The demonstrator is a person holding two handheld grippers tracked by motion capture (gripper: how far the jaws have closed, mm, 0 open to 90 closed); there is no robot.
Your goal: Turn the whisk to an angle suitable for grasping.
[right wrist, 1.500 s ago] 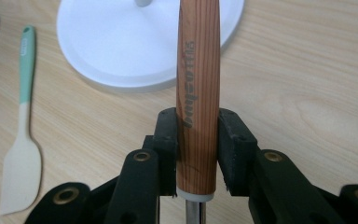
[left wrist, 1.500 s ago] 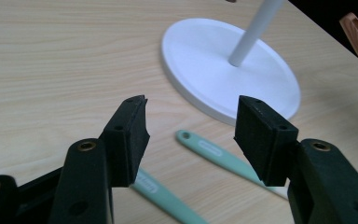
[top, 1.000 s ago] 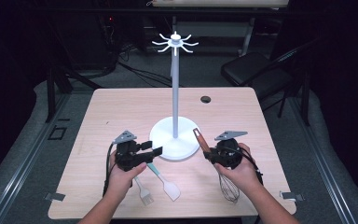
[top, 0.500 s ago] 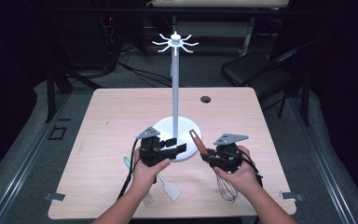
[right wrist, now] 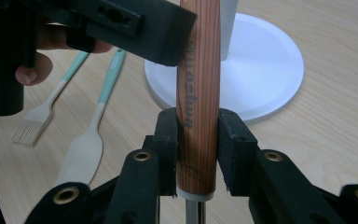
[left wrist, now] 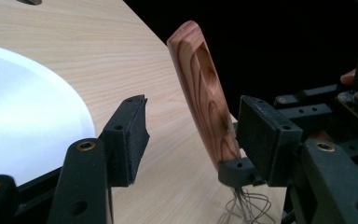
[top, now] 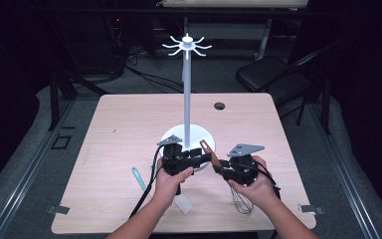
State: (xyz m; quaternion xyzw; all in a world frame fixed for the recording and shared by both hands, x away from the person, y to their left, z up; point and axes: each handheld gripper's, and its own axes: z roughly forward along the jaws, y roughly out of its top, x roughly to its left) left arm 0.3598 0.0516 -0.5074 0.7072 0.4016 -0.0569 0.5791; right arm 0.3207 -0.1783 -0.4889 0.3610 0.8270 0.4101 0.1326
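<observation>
Clamping one whisk (right wrist: 198, 98), right tool (right wrist: 198, 154) meets the wide-open left tool (left wrist: 191, 135).

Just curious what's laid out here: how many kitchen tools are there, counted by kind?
Whisk, wooden handle, wire end, held in the right claw: 1
Spatula, teal handle: 1
Brush, teal handle: 1
Total: 3 tools, beside 1 white hanging stand.

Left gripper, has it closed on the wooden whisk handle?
No, the left gripper is open, with the wooden whisk handle standing between its jaws and a clear gap on one side.
</observation>
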